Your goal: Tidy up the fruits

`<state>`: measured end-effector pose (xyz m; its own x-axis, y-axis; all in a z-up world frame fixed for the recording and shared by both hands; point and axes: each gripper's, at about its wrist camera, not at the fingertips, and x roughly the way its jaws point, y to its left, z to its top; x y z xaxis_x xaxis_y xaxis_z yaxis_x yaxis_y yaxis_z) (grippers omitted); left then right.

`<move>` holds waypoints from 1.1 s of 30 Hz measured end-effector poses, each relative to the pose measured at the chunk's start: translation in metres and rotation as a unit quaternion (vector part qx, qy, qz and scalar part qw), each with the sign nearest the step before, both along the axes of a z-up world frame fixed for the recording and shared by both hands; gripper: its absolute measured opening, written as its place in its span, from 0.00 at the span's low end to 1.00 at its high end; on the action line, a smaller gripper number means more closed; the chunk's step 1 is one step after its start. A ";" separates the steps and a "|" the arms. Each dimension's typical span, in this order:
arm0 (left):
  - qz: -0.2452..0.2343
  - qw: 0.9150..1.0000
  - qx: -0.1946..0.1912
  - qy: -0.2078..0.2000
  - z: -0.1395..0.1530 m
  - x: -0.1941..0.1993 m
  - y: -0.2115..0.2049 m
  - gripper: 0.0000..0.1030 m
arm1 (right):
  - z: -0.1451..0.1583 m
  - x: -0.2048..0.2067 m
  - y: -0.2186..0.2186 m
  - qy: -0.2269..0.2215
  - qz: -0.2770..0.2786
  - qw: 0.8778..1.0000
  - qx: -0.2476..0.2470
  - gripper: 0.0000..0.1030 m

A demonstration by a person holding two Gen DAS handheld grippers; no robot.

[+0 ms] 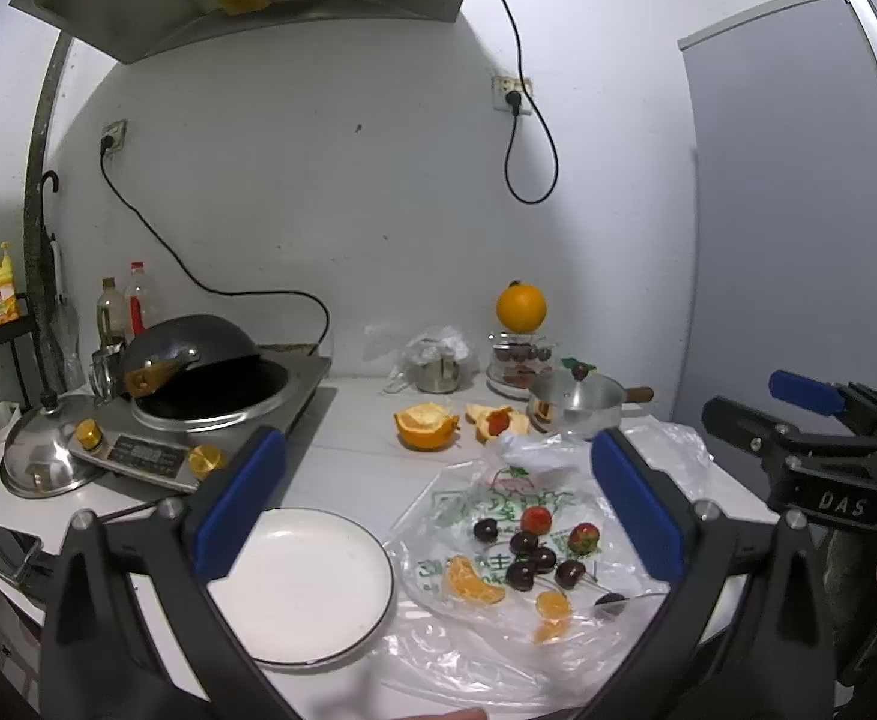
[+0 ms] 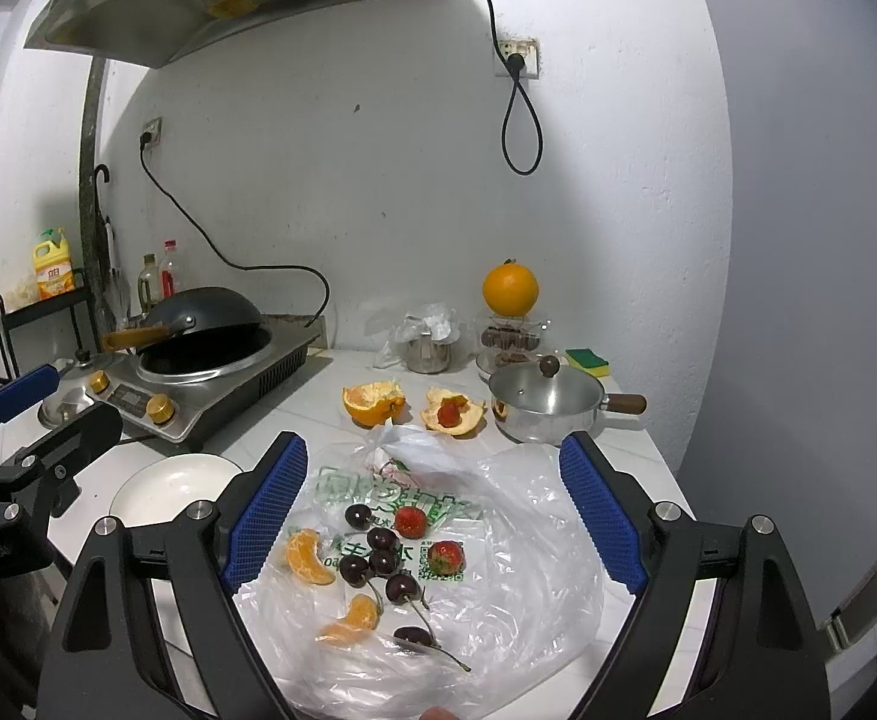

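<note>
While both tools hang above the counter, the left gripper (image 1: pixel 438 504) and right gripper (image 2: pixel 435 510) each stand spread wide, holding and touching nothing. Cherries (image 2: pixel 382 552), two strawberries (image 2: pixel 410 521) and orange segments (image 2: pixel 306 558) lie on the plastic bag (image 2: pixel 528 570); the white plate (image 1: pixel 300 576) sits at its 9 o'clock.

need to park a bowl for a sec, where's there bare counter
Bare counter lies between the induction cooker, the orange peels and the white plate. The plastic bag holding cherries and strawberries is crowded.
</note>
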<state>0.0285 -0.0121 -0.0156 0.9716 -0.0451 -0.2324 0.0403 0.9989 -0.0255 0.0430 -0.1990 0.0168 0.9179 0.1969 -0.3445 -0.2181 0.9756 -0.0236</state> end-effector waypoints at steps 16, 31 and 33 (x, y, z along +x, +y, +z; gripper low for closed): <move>-0.005 1.000 0.002 0.003 0.002 0.003 -0.004 0.99 | 0.000 0.001 0.000 0.003 0.004 1.000 -0.003 0.86; -0.010 1.000 -0.006 0.010 -0.002 0.015 -0.003 0.99 | -0.001 0.009 0.000 0.006 0.002 1.000 -0.007 0.86; -0.011 1.000 -0.007 0.013 -0.004 0.017 -0.003 0.99 | -0.001 0.010 0.000 0.006 0.002 1.000 -0.009 0.86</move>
